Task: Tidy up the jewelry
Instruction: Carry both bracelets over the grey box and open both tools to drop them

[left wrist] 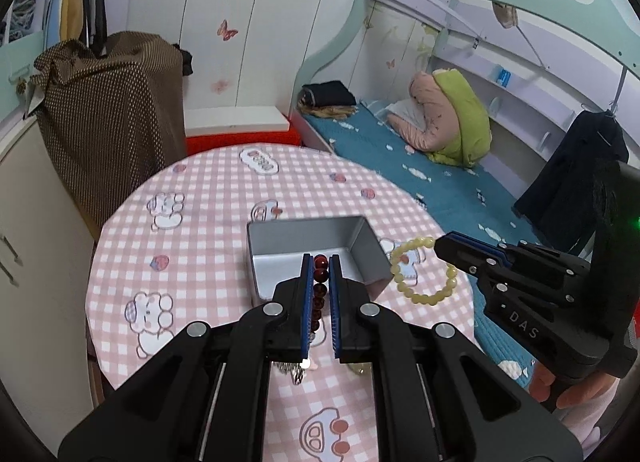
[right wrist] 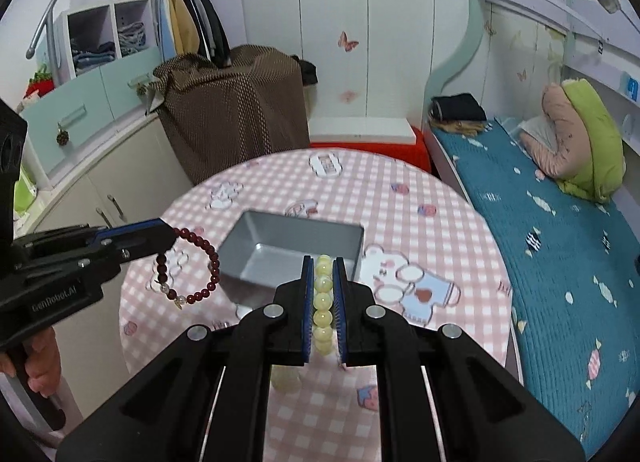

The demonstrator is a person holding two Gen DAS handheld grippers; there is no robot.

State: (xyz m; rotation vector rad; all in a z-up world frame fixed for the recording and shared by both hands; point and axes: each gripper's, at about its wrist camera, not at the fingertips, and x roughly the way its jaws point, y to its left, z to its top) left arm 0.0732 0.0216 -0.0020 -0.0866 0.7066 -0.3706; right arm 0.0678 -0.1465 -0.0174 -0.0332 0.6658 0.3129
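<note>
A grey metal box stands open on the round pink checked table; it also shows in the right wrist view. My left gripper is shut on a dark red bead bracelet, held above the box's near edge. That bracelet hangs from the left gripper in the right wrist view, left of the box. My right gripper is shut on a pale yellow bead bracelet, held near the box's front right. The yellow bracelet also shows in the left wrist view, hanging from the right gripper.
A bed with a teal cover runs along the table's right side. A brown covered bag and a red box with a white lid stand behind the table. Cabinets line the left.
</note>
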